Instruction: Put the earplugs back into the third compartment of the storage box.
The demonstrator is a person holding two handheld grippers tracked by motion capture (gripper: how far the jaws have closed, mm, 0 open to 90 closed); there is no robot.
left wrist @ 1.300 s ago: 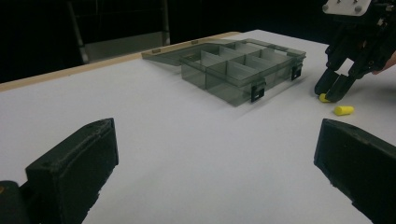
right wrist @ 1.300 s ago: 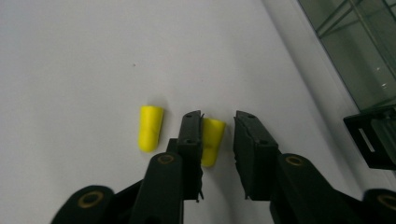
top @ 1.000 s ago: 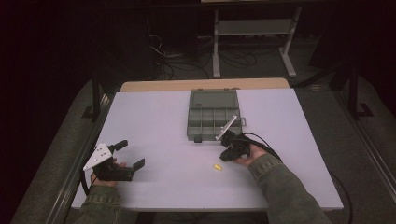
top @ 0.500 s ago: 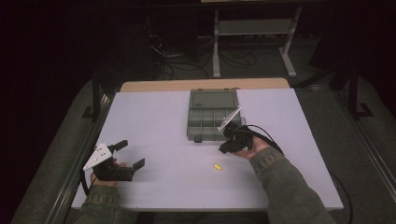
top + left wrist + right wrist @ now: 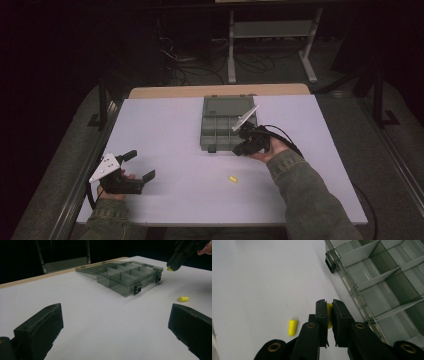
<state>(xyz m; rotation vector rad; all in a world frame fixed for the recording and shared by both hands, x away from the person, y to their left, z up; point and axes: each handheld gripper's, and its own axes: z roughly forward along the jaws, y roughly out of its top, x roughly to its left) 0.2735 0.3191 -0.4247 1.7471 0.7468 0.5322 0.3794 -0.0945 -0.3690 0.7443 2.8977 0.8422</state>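
Earplug (image 5: 329,315), yellow, sits pinched between the jaws of my right gripper (image 5: 330,305), which I'm holding just above the table (image 5: 165,130) at the near right corner of the smoky grey compartment box (image 5: 222,131). The box lies open, its lid flat on the far side, dividers showing. A second yellow earplug (image 5: 232,178) lies loose on the white surface, nearer to me than the box. My left gripper (image 5: 139,165) rests at the near left, jaws spread wide around nothing. I can read no lettering anywhere.
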